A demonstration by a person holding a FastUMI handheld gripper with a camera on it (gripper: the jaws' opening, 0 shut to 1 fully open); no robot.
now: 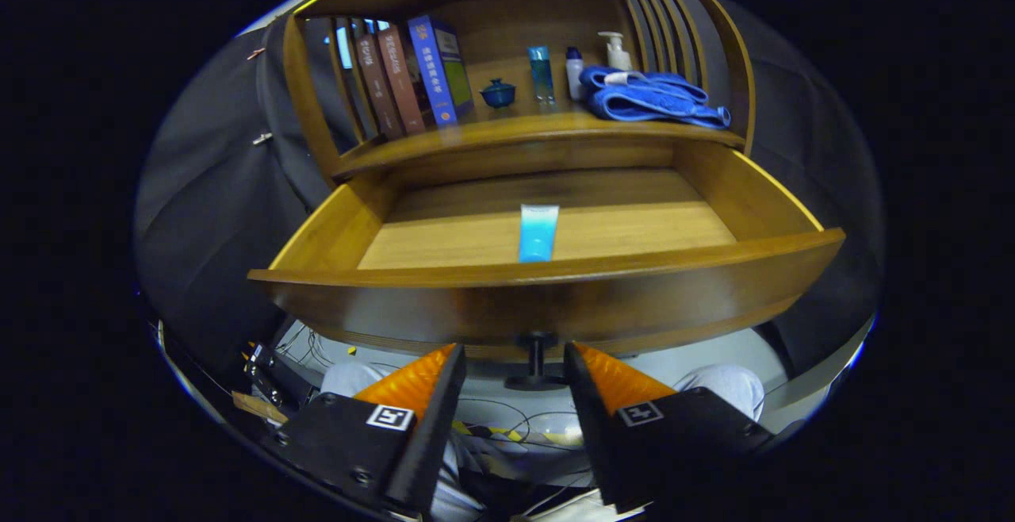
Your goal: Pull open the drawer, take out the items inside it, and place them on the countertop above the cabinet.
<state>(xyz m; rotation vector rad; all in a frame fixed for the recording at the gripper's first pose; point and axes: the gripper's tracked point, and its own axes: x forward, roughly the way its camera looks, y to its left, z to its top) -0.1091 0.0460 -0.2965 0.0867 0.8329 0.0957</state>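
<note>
Wooden drawer open — claw parted around its knob.

We cannot see the lower end of the blue tube, hidden behind the drawer front. We cannot read the books, too small, and slats partly cover the leftmost ones.

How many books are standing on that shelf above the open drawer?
3 clearly: a blue book beside the small blue pot, and two brown books just beyond it. More may hide behind the slats. The gripper is open, its fingers flanking the drawer knob.
</note>
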